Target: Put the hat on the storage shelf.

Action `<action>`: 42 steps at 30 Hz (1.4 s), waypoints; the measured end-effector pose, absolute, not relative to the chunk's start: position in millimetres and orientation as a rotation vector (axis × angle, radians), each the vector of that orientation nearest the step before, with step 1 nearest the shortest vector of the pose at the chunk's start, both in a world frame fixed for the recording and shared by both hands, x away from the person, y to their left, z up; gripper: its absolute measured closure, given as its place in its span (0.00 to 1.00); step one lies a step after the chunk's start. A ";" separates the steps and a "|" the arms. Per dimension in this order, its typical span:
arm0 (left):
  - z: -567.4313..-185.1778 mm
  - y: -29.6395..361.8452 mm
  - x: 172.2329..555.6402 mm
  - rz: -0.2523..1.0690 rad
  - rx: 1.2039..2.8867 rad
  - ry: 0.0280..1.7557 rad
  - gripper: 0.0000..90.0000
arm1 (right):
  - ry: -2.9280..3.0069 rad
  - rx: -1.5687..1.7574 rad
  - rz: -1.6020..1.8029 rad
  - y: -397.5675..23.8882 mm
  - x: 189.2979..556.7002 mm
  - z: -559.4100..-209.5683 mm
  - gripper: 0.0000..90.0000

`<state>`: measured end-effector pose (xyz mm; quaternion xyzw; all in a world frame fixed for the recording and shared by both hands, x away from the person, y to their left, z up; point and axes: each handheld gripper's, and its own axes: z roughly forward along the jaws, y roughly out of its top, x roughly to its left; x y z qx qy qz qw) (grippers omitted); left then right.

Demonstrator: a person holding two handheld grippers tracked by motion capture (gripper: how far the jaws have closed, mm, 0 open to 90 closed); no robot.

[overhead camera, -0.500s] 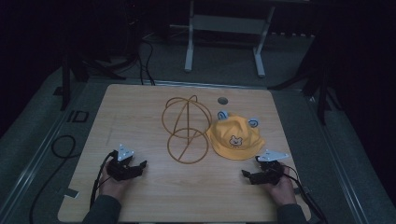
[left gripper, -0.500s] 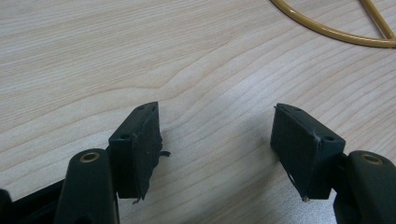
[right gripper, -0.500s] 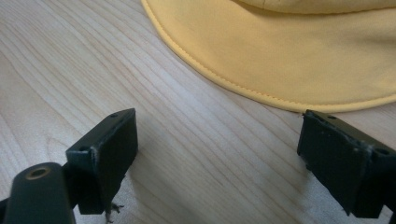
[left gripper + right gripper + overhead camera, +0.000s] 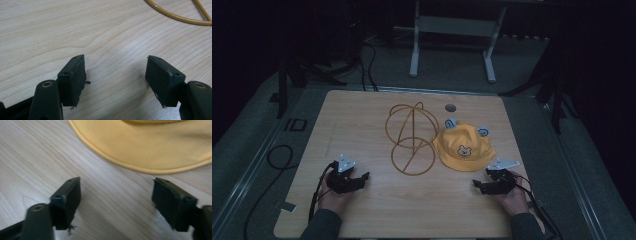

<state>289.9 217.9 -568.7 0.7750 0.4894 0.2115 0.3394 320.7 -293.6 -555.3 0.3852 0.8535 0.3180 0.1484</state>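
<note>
While both my tongs sit wide and empty near the table's front edge, nothing is picked up yet.
My right gripper (image 4: 482, 186) faces the brim of the one yellow cloth bucket hat with a bear face (image 4: 463, 146), probably to pinch it; my left gripper (image 4: 358, 180) points toward the one gold wire dome-shaped stand (image 4: 410, 137) at the middle of the light wooden table (image 4: 362, 115), just left of the hat. Two grippers, one hat, one stand.

A yellow hat (image 4: 463, 146) lies crown up on the table's right half, a small bear face printed on its front, two pale ears at the back of the crown, its brim flat on the wood. Just to its left, touching or nearly so, stands a gold wire stand (image 4: 411, 138), a domed frame with a ring base
</note>
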 end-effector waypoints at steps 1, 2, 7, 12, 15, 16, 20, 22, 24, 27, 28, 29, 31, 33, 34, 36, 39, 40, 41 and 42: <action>-568.6 217.9 289.9 0.550 2.019 1.275 0.36 | 2.467 1.103 0.906 -293.8 321.2 -554.1 0.37; -568.6 217.9 289.9 0.550 2.019 1.275 0.36 | 2.482 1.103 0.894 -293.4 321.2 -552.6 0.40; -568.6 217.7 289.8 0.551 2.018 1.276 0.36 | 2.519 1.045 0.832 -292.5 319.2 -545.7 0.45; -568.6 217.4 289.4 0.553 2.016 1.279 0.36 | 2.527 1.013 0.804 -297.2 318.6 -535.5 0.46; -568.6 217.4 289.1 0.553 2.015 1.279 0.36 | 2.540 0.990 0.771 -300.0 319.9 -530.3 0.47; -568.6 217.4 289.1 0.553 2.015 1.279 0.36 | 2.543 0.995 0.769 -301.1 320.0 -528.0 0.48; -568.6 217.4 289.1 0.553 2.015 1.278 0.36 | 2.545 0.975 0.773 -306.1 321.8 -517.6 0.52; -568.6 217.4 289.1 0.553 2.015 1.278 0.36 | 2.561 0.951 0.768 -307.7 323.2 -511.0 0.56; -568.6 217.4 289.1 0.553 2.016 1.278 0.36 | 2.566 0.933 0.762 -308.7 324.7 -504.7 0.58; -568.6 217.4 289.1 0.553 2.016 1.278 0.36 | 2.577 0.907 0.771 -310.9 327.9 -495.9 0.61; -568.6 217.4 289.1 0.553 2.016 1.278 0.36 | 2.580 0.900 0.771 -311.5 329.5 -493.2 0.62; -568.6 217.5 289.1 0.553 2.017 1.278 0.36 | 2.580 0.900 0.771 -311.5 329.5 -493.2 0.62; -568.6 217.4 289.1 0.553 2.016 1.278 0.36 | 2.587 0.883 0.759 -312.1 334.1 -486.9 0.62; -568.6 217.4 289.0 0.553 2.016 1.278 0.36 | 2.591 0.876 0.760 -312.2 335.6 -485.0 0.62; -568.6 217.4 289.0 0.553 2.016 1.278 0.36 | 2.597 0.862 0.756 -311.6 338.3 -481.3 0.62; -568.6 217.4 289.0 0.553 2.016 1.278 0.36 | 2.607 0.839 0.741 -310.6 340.8 -477.7 0.62; -568.6 217.4 289.0 0.552 2.016 1.279 0.36 | 2.611 0.823 0.718 -309.2 344.2 -473.0 0.60; -568.6 217.4 289.0 0.553 2.015 1.279 0.36 | 2.611 0.823 0.718 -309.2 344.2 -473.0 0.60; -568.6 217.4 289.0 0.552 2.015 1.279 0.36 | 2.609 0.822 0.710 -309.5 346.8 -470.0 0.59; -568.6 217.4 289.0 0.552 2.015 1.279 0.36 | 2.610 0.821 0.714 -310.2 348.5 -468.9 0.58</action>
